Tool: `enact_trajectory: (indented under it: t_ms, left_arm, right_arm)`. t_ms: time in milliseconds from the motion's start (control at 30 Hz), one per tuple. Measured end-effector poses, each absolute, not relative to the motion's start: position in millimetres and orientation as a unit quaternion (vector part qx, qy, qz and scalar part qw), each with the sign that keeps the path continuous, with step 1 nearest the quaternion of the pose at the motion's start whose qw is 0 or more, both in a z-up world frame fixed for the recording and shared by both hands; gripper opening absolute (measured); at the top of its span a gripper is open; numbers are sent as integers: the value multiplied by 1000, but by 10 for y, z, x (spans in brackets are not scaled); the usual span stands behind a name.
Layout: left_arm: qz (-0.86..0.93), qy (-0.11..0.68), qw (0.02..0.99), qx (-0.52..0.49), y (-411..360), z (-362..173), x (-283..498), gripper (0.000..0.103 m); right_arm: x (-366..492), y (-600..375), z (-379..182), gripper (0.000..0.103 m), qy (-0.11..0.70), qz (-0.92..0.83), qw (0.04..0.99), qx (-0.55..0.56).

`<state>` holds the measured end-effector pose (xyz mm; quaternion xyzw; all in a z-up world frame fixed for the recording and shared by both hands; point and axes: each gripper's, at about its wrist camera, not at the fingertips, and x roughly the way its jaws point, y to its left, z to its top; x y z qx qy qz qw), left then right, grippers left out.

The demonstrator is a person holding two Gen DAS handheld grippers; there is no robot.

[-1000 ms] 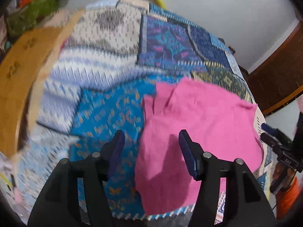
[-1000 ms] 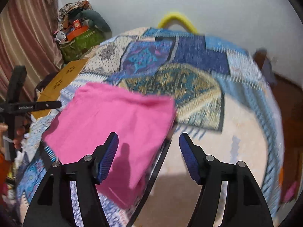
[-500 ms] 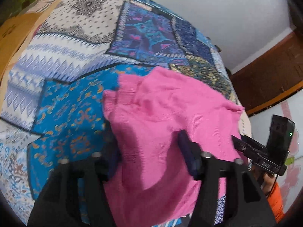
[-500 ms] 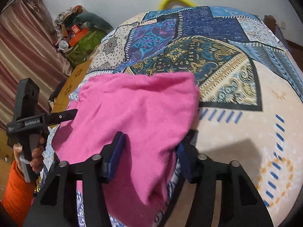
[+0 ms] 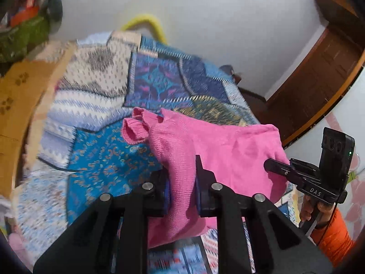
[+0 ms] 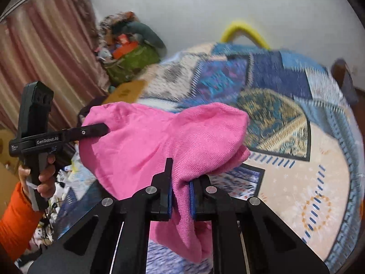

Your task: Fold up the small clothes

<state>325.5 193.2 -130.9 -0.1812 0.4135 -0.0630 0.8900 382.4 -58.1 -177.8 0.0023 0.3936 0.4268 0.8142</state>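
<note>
- The pink garment is held lifted above the patchwork bedspread, stretched between the two grippers.
- The left gripper is seen with its jaws clenched on a bunched edge of the pink garment, the knit cloth being pinched between the blue pads.
- The right gripper is likewise seen with its jaws closed on a fold of the pink garment, part of which hangs down below the pads.
- In the right wrist view, the left gripper is seen at the garment's far corner, its handle being held by a hand with an orange sleeve.
- A ribbed cuff of the garment is seen curled open at its far left end in the left wrist view.
- Beyond the bed, a yellow curved bar is seen against the white wall.
- A heap of clutter on a green bag is seen beside a pink striped curtain.
</note>
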Motion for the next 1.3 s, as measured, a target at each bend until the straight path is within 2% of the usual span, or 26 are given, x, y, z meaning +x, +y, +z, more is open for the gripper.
enact_trajectory:
  t_ms: [167, 267, 400, 667, 733, 767, 800, 833, 967, 1067, 1200, 1300]
  left_arm:
    - [-54, 383, 907, -169, 1950, -887, 2690, 16]
    - [-47, 383, 908, -164, 1972, -842, 2457, 16]
    - [-42, 408, 896, -167, 2016, -1063, 2267, 16]
    - [-32, 476, 861, -179, 2080, -1891, 2273, 17]
    - [-22, 489, 854, -178, 2097, -2053, 2268, 19]
    - [-12, 494, 852, -175, 2106, -2107, 2261, 24]
    - [8, 499, 851, -164, 2114, -2143, 2250, 33]
    - [26, 501, 852, -151, 2123, -2155, 2243, 36]
    - [59, 497, 859, -108, 2143, -2067, 2181, 36]
    - [58, 477, 873, -89, 2091, -1855, 2133, 37]
    - [17, 442, 892, -93, 1859, -1584, 2146, 45]
    - [-20, 443, 890, -110, 1686, -1571, 2216, 45]
  right_arm:
    - [3400, -597, -1412, 10, 360, 445, 820, 14]
    - [3195, -581, -1352, 10, 358, 452, 817, 20]
    - [3001, -521, -1521, 10, 375, 453, 809, 15]
    - [3017, -450, -2073, 10, 433, 427, 794, 1]
    - [3060, -469, -2185, 10, 444, 415, 794, -12]
    - [3065, -481, -2214, 12, 445, 409, 796, -19]
    - [3063, -495, -2229, 12, 446, 403, 799, -30]
    - [3043, -515, -2213, 12, 437, 389, 810, -47]
    - [2934, -640, -2002, 13, 393, 369, 840, -70]
    - [2849, -612, -1824, 19, 366, 381, 845, -81]
    - [2807, -382, -1764, 24, 354, 411, 836, -81]
    - [2782, -167, -1892, 36, 361, 426, 825, -86]
